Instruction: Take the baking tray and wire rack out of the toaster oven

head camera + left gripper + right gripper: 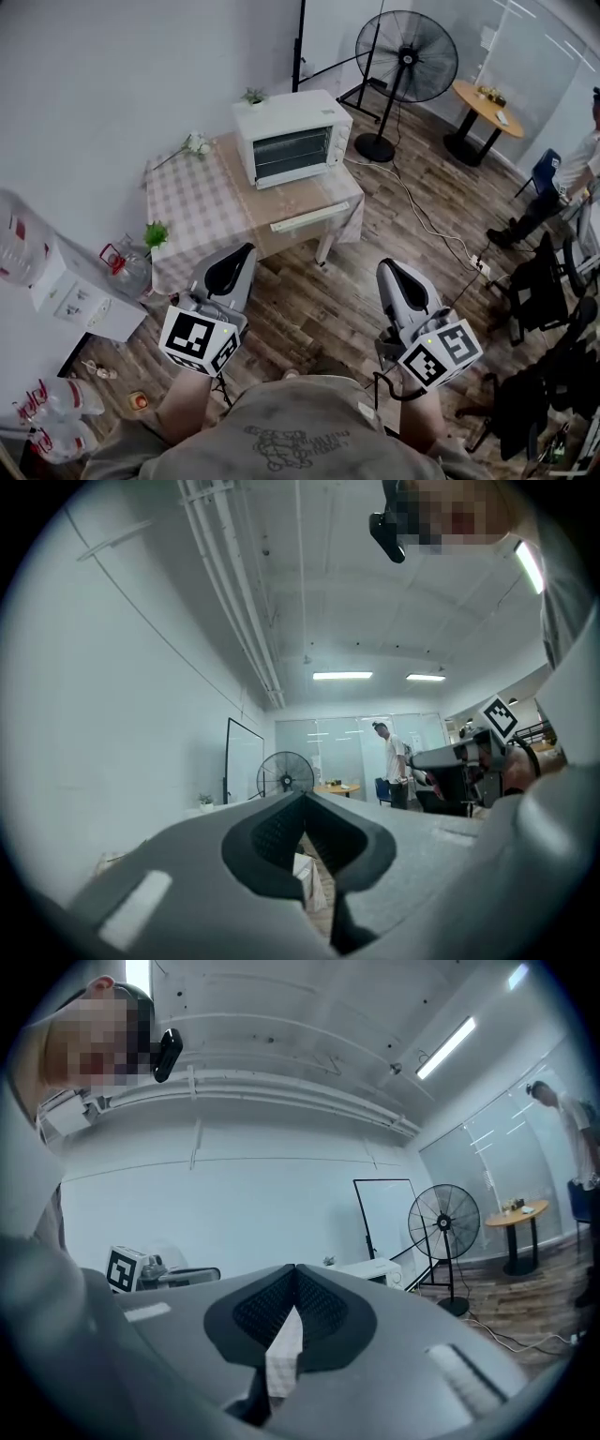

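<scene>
The left gripper (243, 253), grey plastic with a black-and-white marker cube at its rear, is clenched: in the left gripper view its two black ribbed pads meet at the tips with nothing caught between them. The matching right gripper (385, 268) is closed the same way, its tips pressed together on nothing in the right gripper view. Both are held low and close to the person's body, side by side but well apart, above the brown wood-plank floor (309, 309) and pointing toward the square table draped in a pale checked cloth (192, 202). Neither touches the table. On the far part of that table stands the white box-shaped toaster oven (292, 136), upright, its glass door shut. Thin horizontal bars (292, 155) show behind the glass, but the baking tray and the wire rack cannot be told apart from here. A small green potted plant (157, 234) sits at the near left corner of the table, and a white flower (195, 143) lies near its far left edge. Beyond the oven, to the right, a tall black pedestal fan (405, 56) stands on the floor, with a round wooden side table (487, 103) farther right. Black office chairs (539, 291) cluster at the right edge, near a standing person in a white shirt (581, 164)
</scene>
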Tool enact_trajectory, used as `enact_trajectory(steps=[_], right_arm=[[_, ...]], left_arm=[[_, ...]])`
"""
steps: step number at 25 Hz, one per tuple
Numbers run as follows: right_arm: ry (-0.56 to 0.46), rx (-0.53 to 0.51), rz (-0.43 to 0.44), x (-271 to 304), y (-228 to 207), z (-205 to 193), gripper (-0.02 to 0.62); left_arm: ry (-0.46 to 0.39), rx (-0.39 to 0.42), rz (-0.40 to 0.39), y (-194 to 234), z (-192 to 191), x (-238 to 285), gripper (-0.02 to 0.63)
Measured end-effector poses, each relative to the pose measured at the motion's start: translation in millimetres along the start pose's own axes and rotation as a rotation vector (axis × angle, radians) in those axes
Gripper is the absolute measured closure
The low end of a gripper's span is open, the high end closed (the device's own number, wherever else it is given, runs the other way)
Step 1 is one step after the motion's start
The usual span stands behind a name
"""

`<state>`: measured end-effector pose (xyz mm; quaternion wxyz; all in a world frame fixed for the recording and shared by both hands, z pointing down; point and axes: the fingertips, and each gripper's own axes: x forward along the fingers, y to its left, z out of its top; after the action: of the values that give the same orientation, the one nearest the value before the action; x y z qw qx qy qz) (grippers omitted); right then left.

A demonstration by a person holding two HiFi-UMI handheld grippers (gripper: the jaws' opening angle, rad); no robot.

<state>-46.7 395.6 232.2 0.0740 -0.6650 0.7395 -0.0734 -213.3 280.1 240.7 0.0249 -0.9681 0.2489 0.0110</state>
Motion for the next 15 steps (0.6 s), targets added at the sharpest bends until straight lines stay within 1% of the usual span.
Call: enact_trajectory(steps=[1,2,3,4,7,10,15], right_arm=[[-0.009,0.001,-0.017,0,-2,0,0.567],[-0.018,0.0,-0.035,0,-5,0,0.558],[-0.025,-0.003,-0.051,1,-8,0,0.487],[-0.031,-0.006,-0.062,2,-11,0,0.416],[-0.039,-0.005,-0.072,7,-20,0,0.363],[-0.03,-0.008,-0.071,14,-31,-4,0.348],[0.005,-0.012,-0.064,35,-57,-10,0.348]], left_arm=[[-0.014,-0.003,0.021,5,1,0,0.592],[-0.024,-0.004,0.039,9,2,0,0.527],[-0.03,-0.003,0.054,12,3,1,0.468],[-0.034,0.0,0.065,15,3,2,0.454],[-0.036,0.007,0.078,19,3,8,0.431],[-0.027,0.007,0.073,20,-4,19,0.431],[0.003,0.03,0.085,29,-11,47,0.431]])
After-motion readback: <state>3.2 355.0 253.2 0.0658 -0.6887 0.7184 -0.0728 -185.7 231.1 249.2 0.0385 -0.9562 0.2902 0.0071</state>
